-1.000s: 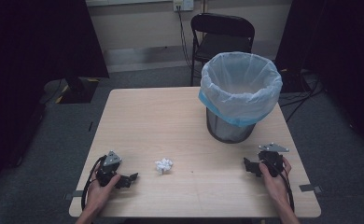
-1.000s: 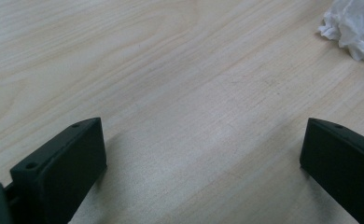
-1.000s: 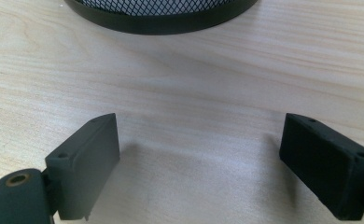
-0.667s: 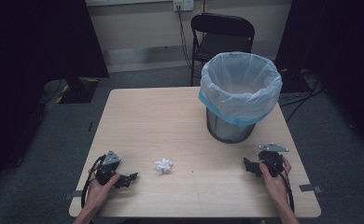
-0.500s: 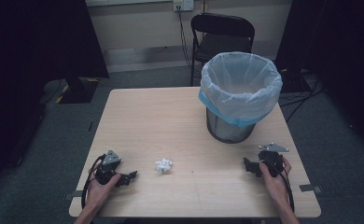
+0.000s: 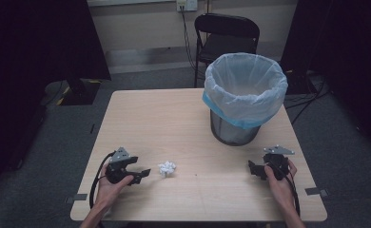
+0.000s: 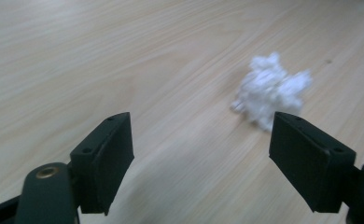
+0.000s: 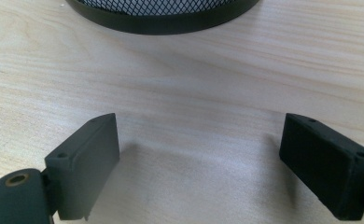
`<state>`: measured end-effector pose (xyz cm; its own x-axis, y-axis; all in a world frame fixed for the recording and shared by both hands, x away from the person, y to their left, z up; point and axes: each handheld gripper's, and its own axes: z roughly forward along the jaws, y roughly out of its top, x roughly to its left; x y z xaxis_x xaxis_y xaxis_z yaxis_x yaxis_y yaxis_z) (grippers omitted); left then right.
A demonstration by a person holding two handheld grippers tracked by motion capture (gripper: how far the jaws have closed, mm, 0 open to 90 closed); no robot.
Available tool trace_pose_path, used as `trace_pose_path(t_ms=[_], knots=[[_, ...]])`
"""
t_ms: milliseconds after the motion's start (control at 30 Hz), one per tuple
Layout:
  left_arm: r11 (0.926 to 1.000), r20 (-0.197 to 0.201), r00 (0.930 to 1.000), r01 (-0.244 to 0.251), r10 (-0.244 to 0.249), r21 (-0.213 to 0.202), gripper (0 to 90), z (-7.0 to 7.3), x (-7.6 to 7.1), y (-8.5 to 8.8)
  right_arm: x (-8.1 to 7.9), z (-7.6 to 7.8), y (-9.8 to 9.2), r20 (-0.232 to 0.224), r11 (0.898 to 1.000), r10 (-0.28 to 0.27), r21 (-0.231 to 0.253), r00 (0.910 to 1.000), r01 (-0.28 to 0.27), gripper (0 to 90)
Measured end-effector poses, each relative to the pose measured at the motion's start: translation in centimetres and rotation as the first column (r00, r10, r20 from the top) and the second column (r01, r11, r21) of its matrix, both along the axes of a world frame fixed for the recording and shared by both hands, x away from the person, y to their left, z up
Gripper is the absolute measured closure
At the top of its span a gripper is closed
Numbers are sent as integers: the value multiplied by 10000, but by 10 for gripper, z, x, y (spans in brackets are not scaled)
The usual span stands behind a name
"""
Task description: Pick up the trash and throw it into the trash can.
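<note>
A small crumpled white paper ball [image 6: 167, 167] lies on the wooden table [image 6: 164, 123], near its front edge. My left gripper [image 6: 144, 175] is just left of it, jaws pointing at it with a short gap. In the left gripper view the paper ball [image 7: 271, 91] lies ahead of the left gripper [image 7: 201, 154], toward the right jaw. Its jaws have just been closing; they stand apart with nothing between them. My right gripper [image 6: 251, 169] rests at the front right, open and empty. A bin [image 6: 245, 90] with a white liner stands behind it.
The bin's black mesh base [image 8: 161, 14] is straight ahead of my right gripper [image 8: 199, 163]. A black folding chair [image 6: 226, 35] stands beyond the table's far edge. Dark curtains flank the room on both sides.
My left gripper has shifted right toward the paper ball and lifted slightly. The right gripper, the ball and the bin have stayed where they were.
</note>
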<state>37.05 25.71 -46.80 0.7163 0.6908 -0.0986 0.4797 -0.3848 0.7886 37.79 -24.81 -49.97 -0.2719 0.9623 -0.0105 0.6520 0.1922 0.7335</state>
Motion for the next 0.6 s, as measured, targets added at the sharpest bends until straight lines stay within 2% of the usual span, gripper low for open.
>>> trace_pose_path(t_ms=[33,100,133,200,233,267,300,333,367,400,500,600], knots=[[9986,-36,9995,296,-298,-428,236,1,4,-8,0,0,0,5,10000,7,-6,10000,-7,112],[9978,-58,9989,452,-455,-483,240,2,6,-12,0,0,0,5,10000,7,-7,10000,-7,112],[9963,-35,9976,692,-695,-517,239,4,10,-22,0,0,0,6,10000,17,-19,10000,-17,112],[9953,6,9974,719,-721,-656,237,4,12,-27,0,0,0,6,10000,12,-14,10000,-12,112],[9901,-166,9964,813,-837,-1148,240,1,15,-32,0,0,0,5,10000,14,-17,10000,-14,112],[9881,-295,9941,1008,-1049,-1159,241,-2,15,-35,0,0,0,5,10000,15,-18,10000,-15,112],[9881,-295,9941,1008,-1049,-1159,242,-2,15,-35,0,0,0,5,10000,15,-18,10000,-15,112],[9883,-397,9905,1280,-1316,-829,249,-5,14,-41,0,0,0,5,10000,13,-15,10000,-13,112],[9883,-397,9905,1280,-1316,-829,254,-5,14,-41,0,0,0,5,10000,13,-15,10000,-13,112],[9856,-540,9876,1417,-1471,-920,270,-6,14,-43,0,0,0,5,10000,15,-16,10000,-15,112],[9862,-559,9872,1449,-1496,-804,295,-8,15,-44,0,0,0,5,10000,15,-16,10000,-15,112],[9864,-775,9861,1400,-1467,-864,310,-13,18,-44,0,0,0,6,10000,14,-16,10000,-14,112]])
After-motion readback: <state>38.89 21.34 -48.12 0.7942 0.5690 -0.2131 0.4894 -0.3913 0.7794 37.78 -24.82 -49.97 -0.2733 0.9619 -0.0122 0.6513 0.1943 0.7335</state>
